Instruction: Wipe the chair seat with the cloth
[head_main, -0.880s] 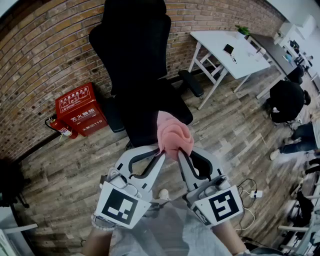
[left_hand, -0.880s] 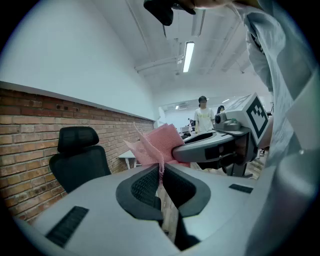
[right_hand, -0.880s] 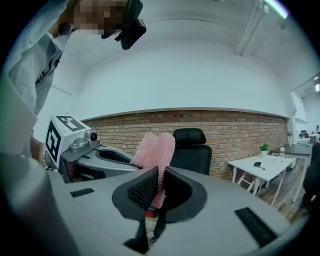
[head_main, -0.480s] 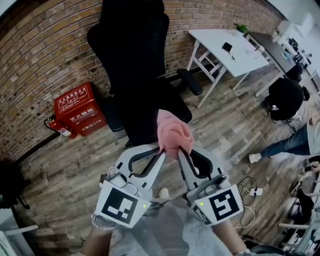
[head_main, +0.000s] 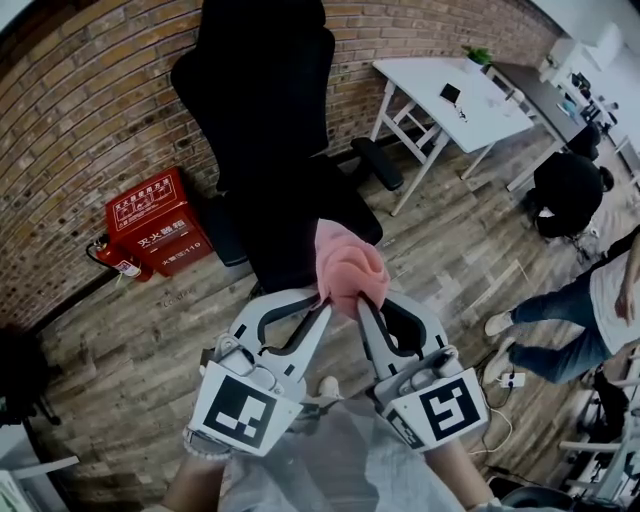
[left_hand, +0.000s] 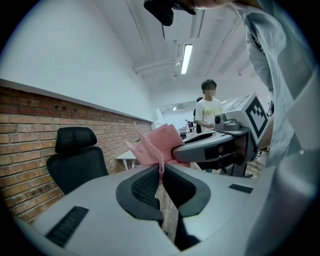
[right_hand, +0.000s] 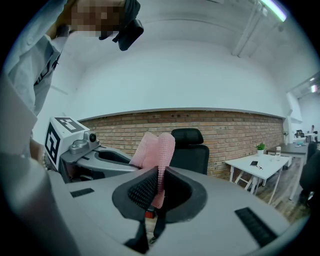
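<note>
A pink cloth (head_main: 348, 265) hangs bunched between both grippers, held in the air in front of a black office chair (head_main: 268, 110). My left gripper (head_main: 322, 297) is shut on one edge of the cloth (left_hand: 155, 145). My right gripper (head_main: 358, 300) is shut on the other edge of the cloth (right_hand: 159, 150). The chair seat (head_main: 300, 215) lies just beyond and below the cloth, and the cloth hides its near part. The chair's backrest (right_hand: 190, 150) stands upright against the brick wall.
A red fire-extinguisher box (head_main: 155, 220) sits on the wood floor left of the chair. A white table (head_main: 455, 100) stands at the right. A person's legs (head_main: 545, 320) are at the far right, and another person (left_hand: 207, 107) stands behind the grippers. Cables (head_main: 495, 375) lie on the floor.
Both grippers and the cloth have stayed in place. A person at the right edge has walked closer into view.
</note>
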